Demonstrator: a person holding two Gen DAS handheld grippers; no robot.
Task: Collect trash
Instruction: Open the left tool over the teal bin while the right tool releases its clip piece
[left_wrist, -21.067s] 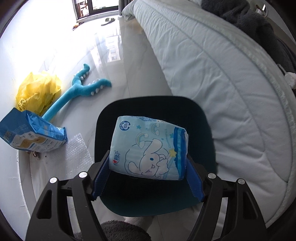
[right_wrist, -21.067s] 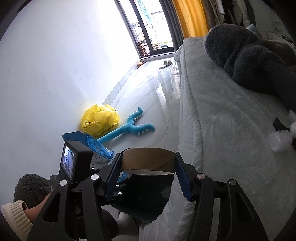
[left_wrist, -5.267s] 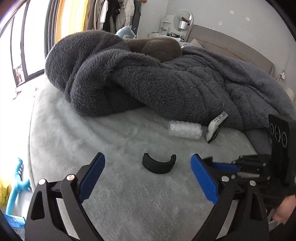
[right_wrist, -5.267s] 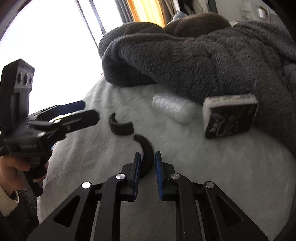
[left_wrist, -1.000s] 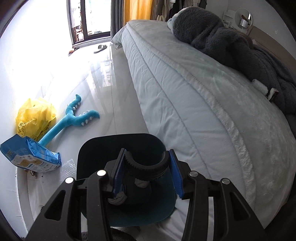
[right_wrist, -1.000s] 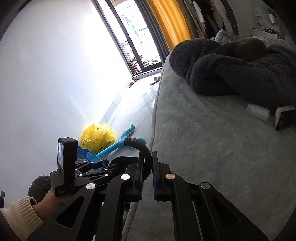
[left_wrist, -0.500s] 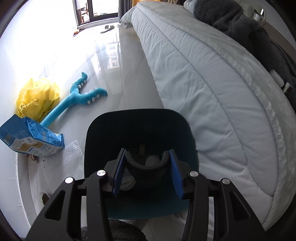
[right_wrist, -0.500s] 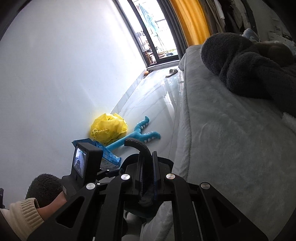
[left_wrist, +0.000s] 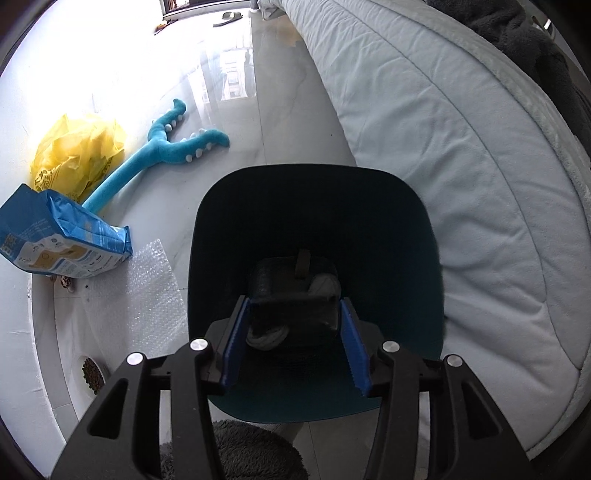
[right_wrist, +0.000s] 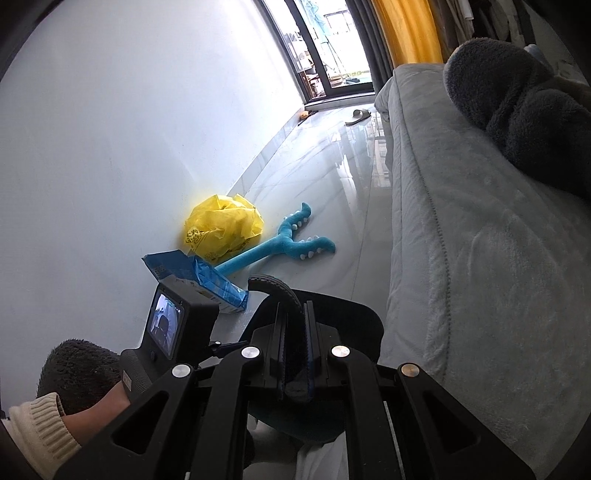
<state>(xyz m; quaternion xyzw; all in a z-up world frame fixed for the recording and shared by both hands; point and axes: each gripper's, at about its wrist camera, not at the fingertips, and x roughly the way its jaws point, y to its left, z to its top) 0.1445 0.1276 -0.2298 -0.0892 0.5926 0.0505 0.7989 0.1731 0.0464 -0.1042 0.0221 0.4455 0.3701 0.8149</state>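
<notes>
Two curved black pieces (right_wrist: 275, 291), one teal bin (left_wrist: 424, 236), one blue toy (left_wrist: 162, 147)

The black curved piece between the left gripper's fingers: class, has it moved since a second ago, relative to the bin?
Yes. The black curved piece has dropped from above the bin's rim to down inside, the left gripper opening.
</notes>
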